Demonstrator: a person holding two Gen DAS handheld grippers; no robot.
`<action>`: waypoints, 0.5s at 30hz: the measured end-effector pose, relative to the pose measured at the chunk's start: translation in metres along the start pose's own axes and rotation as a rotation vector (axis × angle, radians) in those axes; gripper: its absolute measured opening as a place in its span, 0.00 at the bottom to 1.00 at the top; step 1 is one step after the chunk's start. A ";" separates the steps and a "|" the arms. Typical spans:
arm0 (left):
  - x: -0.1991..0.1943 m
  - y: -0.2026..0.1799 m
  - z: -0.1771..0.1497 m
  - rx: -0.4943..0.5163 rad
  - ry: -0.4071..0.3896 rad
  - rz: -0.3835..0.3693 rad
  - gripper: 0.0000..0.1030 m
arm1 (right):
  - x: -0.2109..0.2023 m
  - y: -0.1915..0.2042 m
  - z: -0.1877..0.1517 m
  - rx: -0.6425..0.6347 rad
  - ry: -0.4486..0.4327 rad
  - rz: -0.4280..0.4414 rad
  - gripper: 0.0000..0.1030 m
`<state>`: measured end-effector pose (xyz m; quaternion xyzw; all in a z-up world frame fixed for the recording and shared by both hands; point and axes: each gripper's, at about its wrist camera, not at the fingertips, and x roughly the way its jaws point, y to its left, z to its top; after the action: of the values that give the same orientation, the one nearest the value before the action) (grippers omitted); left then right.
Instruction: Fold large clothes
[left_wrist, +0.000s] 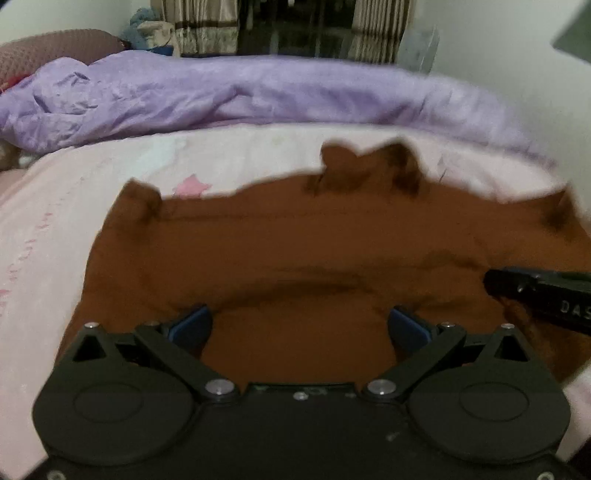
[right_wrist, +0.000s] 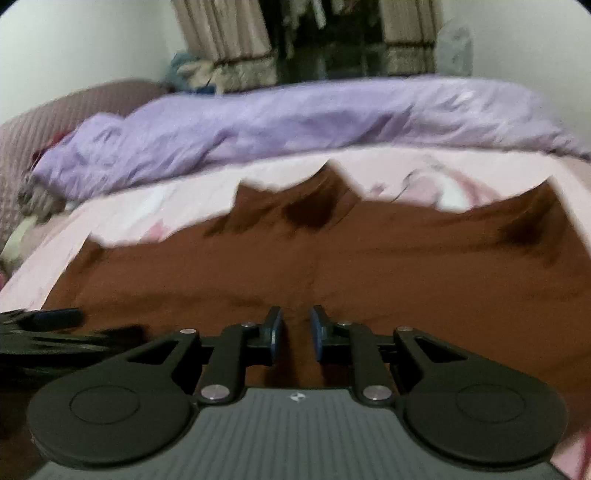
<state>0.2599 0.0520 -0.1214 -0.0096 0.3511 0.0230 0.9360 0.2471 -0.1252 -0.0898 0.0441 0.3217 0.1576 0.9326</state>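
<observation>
A large rust-brown garment (left_wrist: 295, 251) lies spread on a pink bedsheet (left_wrist: 55, 206); its far edge is ragged with raised folds. My left gripper (left_wrist: 300, 326) hovers over its near part with the blue-padded jaws wide open and nothing between them. The right gripper's black body (left_wrist: 539, 295) shows at the right edge of the left wrist view. In the right wrist view the same garment (right_wrist: 369, 266) fills the middle. My right gripper (right_wrist: 296, 334) is over its near edge, the jaws a narrow gap apart with brown cloth in that gap; a grip cannot be made out.
A crumpled lilac quilt (left_wrist: 240, 96) lies along the far side of the bed, also in the right wrist view (right_wrist: 295, 118). A mauve headboard (right_wrist: 55, 114) is at the left. Curtains (left_wrist: 199, 26) and a dark window stand behind.
</observation>
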 end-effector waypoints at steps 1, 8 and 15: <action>0.002 -0.003 -0.003 0.024 -0.006 0.016 1.00 | 0.003 0.001 -0.002 -0.004 0.003 -0.016 0.25; -0.003 0.016 -0.006 0.018 -0.024 0.061 1.00 | 0.000 -0.018 -0.006 0.051 0.017 0.012 0.24; -0.013 0.059 -0.013 -0.052 -0.014 0.147 1.00 | -0.010 -0.047 -0.006 0.057 0.014 -0.036 0.23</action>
<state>0.2383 0.1100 -0.1225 -0.0082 0.3436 0.1009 0.9336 0.2478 -0.1730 -0.0973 0.0638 0.3334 0.1316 0.9314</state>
